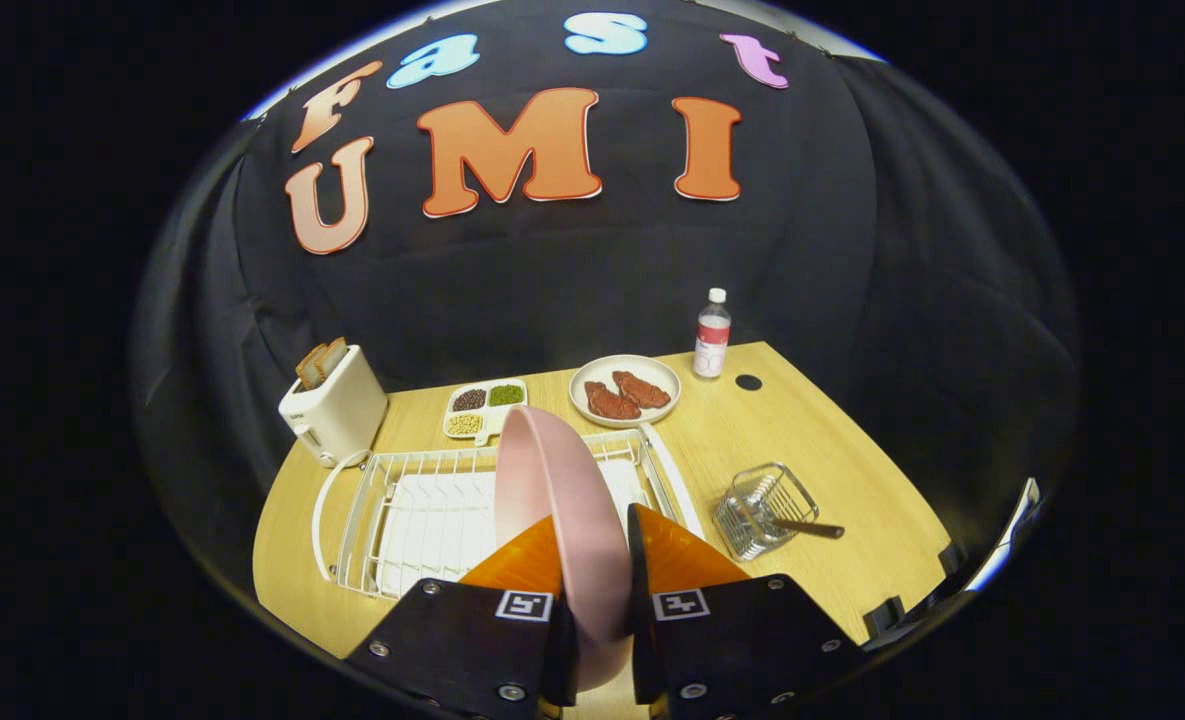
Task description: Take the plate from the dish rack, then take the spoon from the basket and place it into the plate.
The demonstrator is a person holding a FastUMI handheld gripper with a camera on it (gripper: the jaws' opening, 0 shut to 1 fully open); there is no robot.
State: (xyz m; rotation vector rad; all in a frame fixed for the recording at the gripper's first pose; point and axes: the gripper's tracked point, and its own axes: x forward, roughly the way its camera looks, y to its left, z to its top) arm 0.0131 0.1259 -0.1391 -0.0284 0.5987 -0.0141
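The claw [594, 560] pinches the round pink plate [557, 500] edge-on between both orange fingers [522, 560], above the white wire dish rack [432, 510].

Light wooden table [832, 450], carrying at the back a white toaster [337, 412] with bread slices, a white divided tray [485, 408] of beans, a round white plate [624, 390] with two pieces of meat, a clear plastic bottle [712, 335]. Nearer, a white wire dish rack [402, 510]; beside it a small metal wire basket [760, 508] lying tipped, spoon handle [810, 527] poking out.
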